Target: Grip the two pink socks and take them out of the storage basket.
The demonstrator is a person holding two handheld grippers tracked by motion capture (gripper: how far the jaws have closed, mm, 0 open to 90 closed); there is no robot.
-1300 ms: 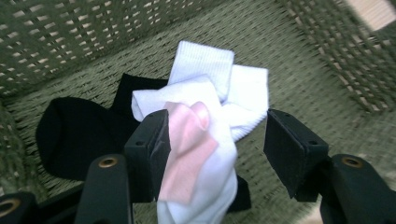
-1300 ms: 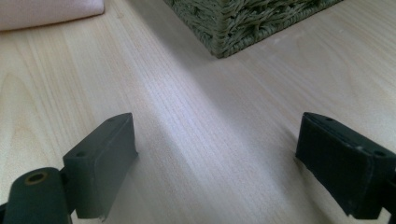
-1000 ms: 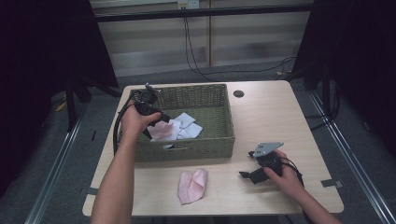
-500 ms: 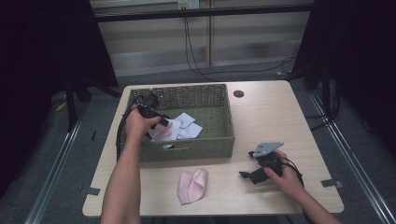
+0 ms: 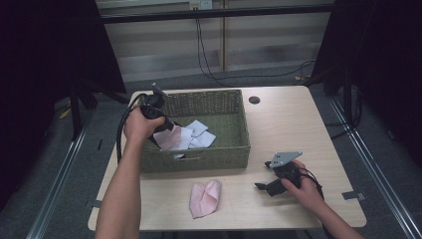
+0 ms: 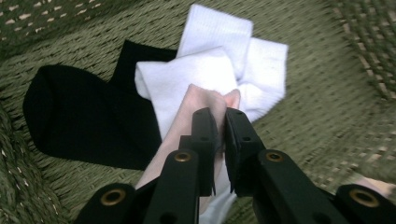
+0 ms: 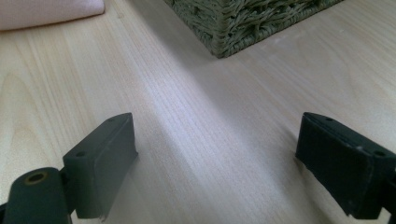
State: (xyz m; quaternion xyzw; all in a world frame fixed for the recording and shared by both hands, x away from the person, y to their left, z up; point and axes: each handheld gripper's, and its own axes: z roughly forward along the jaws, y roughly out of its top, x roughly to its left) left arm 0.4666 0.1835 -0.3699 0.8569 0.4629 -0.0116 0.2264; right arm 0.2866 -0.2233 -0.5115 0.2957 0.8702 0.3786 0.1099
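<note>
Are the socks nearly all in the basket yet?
Nearly. White socks and a black sock already lie in the basket. The left gripper is pinching a pink sock inside it. One pink sock waits on the table, beside the open right gripper.

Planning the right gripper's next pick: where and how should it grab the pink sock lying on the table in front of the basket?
Probably the near, narrow end of the pink sock, where its two lobes join. It lies flat on the table, free of the basket, so come from above, fingers straddling the width. The right gripper sits open just to its right.
</note>
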